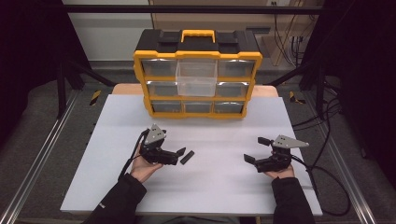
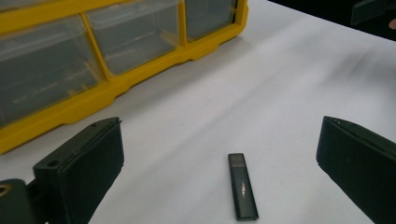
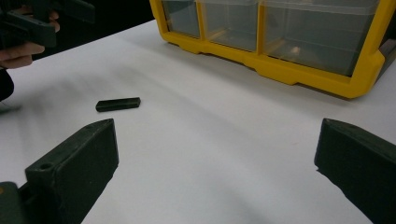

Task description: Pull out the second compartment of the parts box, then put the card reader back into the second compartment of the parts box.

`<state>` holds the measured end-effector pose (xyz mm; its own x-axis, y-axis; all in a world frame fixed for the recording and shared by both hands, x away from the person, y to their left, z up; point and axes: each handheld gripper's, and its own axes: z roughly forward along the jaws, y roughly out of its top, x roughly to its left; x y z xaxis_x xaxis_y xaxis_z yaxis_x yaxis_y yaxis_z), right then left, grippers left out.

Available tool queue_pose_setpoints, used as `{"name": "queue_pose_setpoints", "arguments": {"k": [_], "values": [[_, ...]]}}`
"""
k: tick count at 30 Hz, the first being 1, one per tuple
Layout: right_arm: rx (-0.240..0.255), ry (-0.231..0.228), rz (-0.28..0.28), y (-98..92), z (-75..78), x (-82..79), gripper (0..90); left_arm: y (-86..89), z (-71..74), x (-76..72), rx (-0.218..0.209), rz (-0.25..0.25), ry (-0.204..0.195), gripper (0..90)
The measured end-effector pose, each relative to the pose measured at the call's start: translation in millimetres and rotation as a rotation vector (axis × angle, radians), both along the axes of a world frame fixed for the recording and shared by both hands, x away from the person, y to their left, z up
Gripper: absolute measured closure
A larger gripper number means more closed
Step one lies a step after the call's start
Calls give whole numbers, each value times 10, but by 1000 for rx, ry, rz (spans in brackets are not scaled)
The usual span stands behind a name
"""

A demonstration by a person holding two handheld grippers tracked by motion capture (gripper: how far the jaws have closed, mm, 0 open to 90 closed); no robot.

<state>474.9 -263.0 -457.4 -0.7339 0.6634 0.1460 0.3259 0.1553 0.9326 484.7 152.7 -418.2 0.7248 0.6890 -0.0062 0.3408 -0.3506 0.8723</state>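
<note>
Yellow drawer organizer [image 1: 198, 70] upper center, one clear drawer [image 1: 196, 77] pulled out. Black stick [image 1: 187, 157] lies free btwn wide-open left gripper [image 1: 181, 152] & open right gripper [image 1: 258, 149]; white table [image 1: 210, 186].

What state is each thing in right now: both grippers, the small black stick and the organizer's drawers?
Left gripper: open, jaws wide on either side of the stick, not touching it.
Right gripper: open, holding nothing, off to the side.
Black stick: lying flat on the white table, free.
Drawer organizer: upright at the far edge.
Top middle drawer: pulled out, looks empty.
Other drawers: pushed in.
</note>
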Motion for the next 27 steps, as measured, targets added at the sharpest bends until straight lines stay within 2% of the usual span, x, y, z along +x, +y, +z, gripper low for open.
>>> {"name": "queue_pose_setpoints", "arguments": {"k": [9, 17, 27], "values": [[-2, 4, 2, 6, -6, 4, 2, -92, -82, -17, 41, -22, 0, 2], [-3, 4, 2, 8, -10, 6, 2, -148, -133, -20, 55, -33, 13, 1], [2, 7, 1, 8, -7, 2, 2, -208, -229, -5, 86, -40, 54, 2]]}}
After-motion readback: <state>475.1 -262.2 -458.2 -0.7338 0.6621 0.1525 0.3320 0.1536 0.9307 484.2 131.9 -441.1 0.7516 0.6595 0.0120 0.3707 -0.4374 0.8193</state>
